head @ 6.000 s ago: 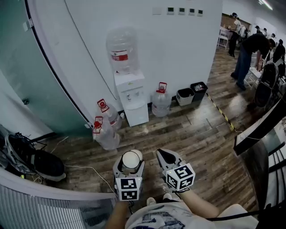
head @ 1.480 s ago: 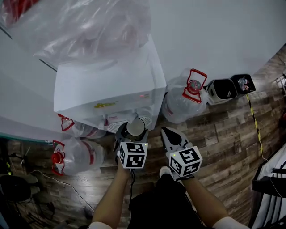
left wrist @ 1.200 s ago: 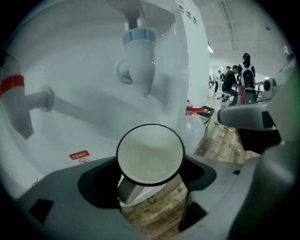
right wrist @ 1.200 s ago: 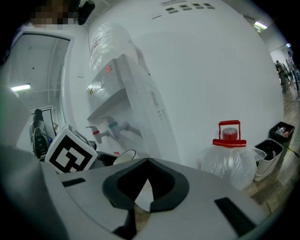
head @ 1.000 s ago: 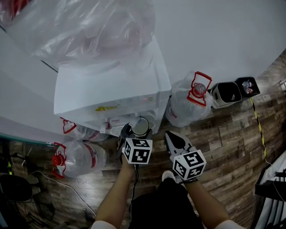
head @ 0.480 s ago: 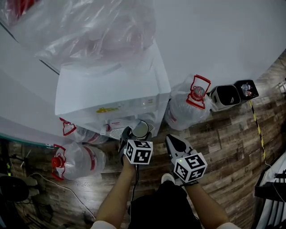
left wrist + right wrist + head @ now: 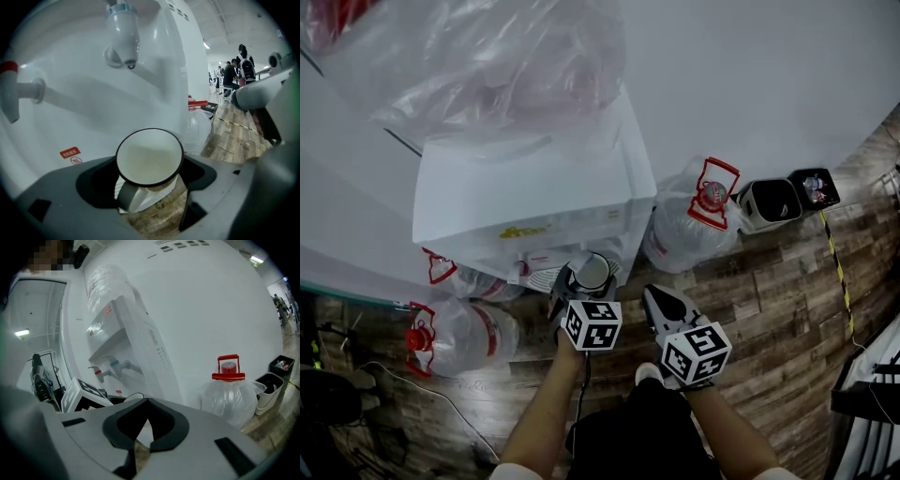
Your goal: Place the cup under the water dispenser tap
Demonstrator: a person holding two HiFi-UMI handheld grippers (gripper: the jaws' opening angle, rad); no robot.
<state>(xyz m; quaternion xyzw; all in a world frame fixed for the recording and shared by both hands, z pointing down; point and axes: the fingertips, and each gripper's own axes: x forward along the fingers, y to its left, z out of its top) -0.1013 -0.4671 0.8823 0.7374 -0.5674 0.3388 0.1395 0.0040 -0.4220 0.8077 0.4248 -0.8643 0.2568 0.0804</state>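
The white cup (image 7: 593, 269) with a dark rim sits upright between the jaws of my left gripper (image 7: 591, 282), which is shut on it. It is held at the front of the white water dispenser (image 7: 525, 192), by the drip tray (image 7: 544, 276). In the left gripper view the cup (image 7: 149, 157) hangs below and a little right of the blue tap (image 7: 123, 33). The red tap (image 7: 11, 93) is at the far left. My left gripper (image 7: 150, 176) clamps the cup's lower body. My right gripper (image 7: 656, 295) is shut and empty beside it, and its jaws (image 7: 146, 405) touch.
Large water jugs with red caps lie on the wood floor: one to the right (image 7: 694, 220) and two to the left (image 7: 455, 333). Two small bins (image 7: 769, 200) stand by the wall. A plastic-wrapped bottle (image 7: 487, 56) tops the dispenser. People (image 7: 239, 65) stand far off.
Six seconds ago I stood some way off from the dispenser; now I am right at it with the cup at its tap recess. Over the last half second almost nothing shifts.
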